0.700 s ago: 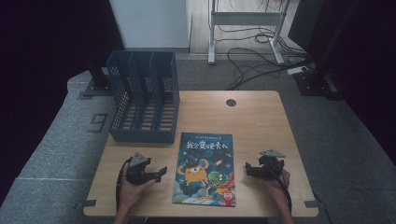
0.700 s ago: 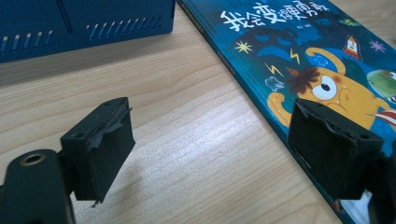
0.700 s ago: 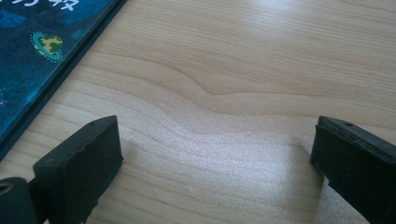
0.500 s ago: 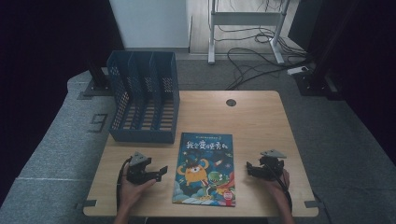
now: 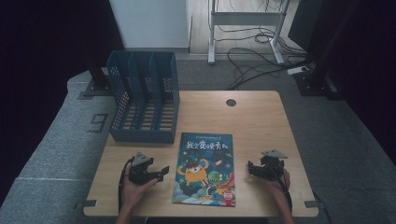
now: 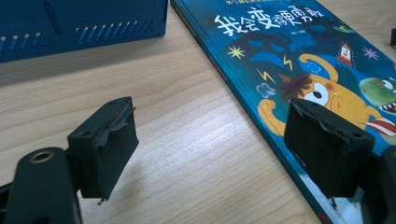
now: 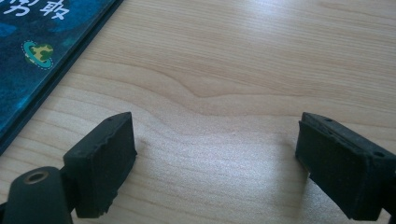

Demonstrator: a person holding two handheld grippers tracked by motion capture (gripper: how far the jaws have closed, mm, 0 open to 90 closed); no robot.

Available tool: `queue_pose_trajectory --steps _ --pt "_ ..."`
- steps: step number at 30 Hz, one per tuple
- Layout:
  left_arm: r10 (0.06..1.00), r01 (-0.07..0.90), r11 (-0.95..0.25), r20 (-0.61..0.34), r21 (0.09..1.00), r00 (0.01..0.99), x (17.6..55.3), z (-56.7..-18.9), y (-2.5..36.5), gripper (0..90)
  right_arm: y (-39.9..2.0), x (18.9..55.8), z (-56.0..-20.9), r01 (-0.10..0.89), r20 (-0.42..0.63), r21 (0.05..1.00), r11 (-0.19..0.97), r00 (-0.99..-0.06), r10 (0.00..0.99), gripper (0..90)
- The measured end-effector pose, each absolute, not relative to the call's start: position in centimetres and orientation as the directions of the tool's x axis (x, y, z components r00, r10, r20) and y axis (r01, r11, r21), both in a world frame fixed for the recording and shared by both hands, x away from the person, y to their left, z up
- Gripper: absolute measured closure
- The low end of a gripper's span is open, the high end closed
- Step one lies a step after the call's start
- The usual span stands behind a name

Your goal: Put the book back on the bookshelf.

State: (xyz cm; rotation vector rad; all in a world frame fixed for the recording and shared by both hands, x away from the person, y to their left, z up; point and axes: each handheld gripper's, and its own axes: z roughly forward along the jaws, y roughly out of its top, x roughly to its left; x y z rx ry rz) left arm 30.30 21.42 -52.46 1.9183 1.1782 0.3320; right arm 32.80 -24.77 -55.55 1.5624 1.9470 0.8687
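A blue picture book (image 5: 204,169) with cartoon monsters on its cover lies flat near the table's front edge. My left gripper (image 5: 161,173) rests low on the wood just left of the book, its jaws wide apart and nothing between them. In the left gripper view the book (image 6: 299,70) runs along the right, under the right-hand jaw. My right gripper (image 5: 251,168) sits on the table a little to the right of the book, open and empty. The right gripper view shows the book's corner (image 7: 42,51) at top left and bare wood between the jaws.
A blue three-slot file rack (image 5: 144,100) stands at the table's back left, its base (image 6: 79,23) seen in the left gripper view. A round cable hole (image 5: 230,102) sits near the far edge. Beyond the table are a desk frame and cables on the floor.
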Motion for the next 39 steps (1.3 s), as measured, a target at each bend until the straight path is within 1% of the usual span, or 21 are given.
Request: queue_pose_trajectory --steps 15,16,17,19,21,25,32,39 --pt "0.817 0.594 -0.216 -0.19 0.775 0.545 30.2 -52.4 20.7 17.5 -24.8 32.6 -55.4 0.664 0.019 0.739 0.113 -0.189 0.982 13.9" --pt "0.804 0.598 -0.205 -0.215 0.775 0.555 30.1 -52.3 20.6 17.5 -24.8 32.5 -55.2 0.658 0.025 0.745 0.108 -0.19 0.982 14.2" --pt "0.804 0.598 -0.205 -0.215 0.775 0.555 30.1 -52.3 20.6 17.5 -24.8 32.5 -55.2 0.658 0.025 0.745 0.108 -0.19 0.982 14.2" --pt "0.826 0.591 -0.23 -0.165 0.774 0.538 29.9 -51.8 20.3 18.0 -24.7 32.3 -54.7 0.639 0.039 0.763 0.095 -0.193 0.98 14.8" --pt "0.825 0.586 -0.235 -0.159 0.776 0.542 29.8 -51.7 20.2 18.0 -24.6 32.2 -54.5 0.635 0.044 0.767 0.09 -0.193 0.98 15.2" --pt "0.823 0.585 -0.234 -0.162 0.777 0.544 29.7 -51.6 20.1 18.0 -24.5 31.9 -53.9 0.613 0.059 0.786 0.082 -0.207 0.976 16.1" --pt "0.797 0.597 -0.193 -0.231 0.779 0.559 29.9 -51.5 20.0 18.3 -23.7 31.5 -52.7 0.575 0.087 0.815 0.07 -0.241 0.967 16.9" --pt "0.799 0.597 -0.203 -0.222 0.776 0.559 29.7 -51.5 19.5 18.5 -23.1 30.9 -51.6 0.551 0.108 0.832 0.063 -0.272 0.956 17.5"
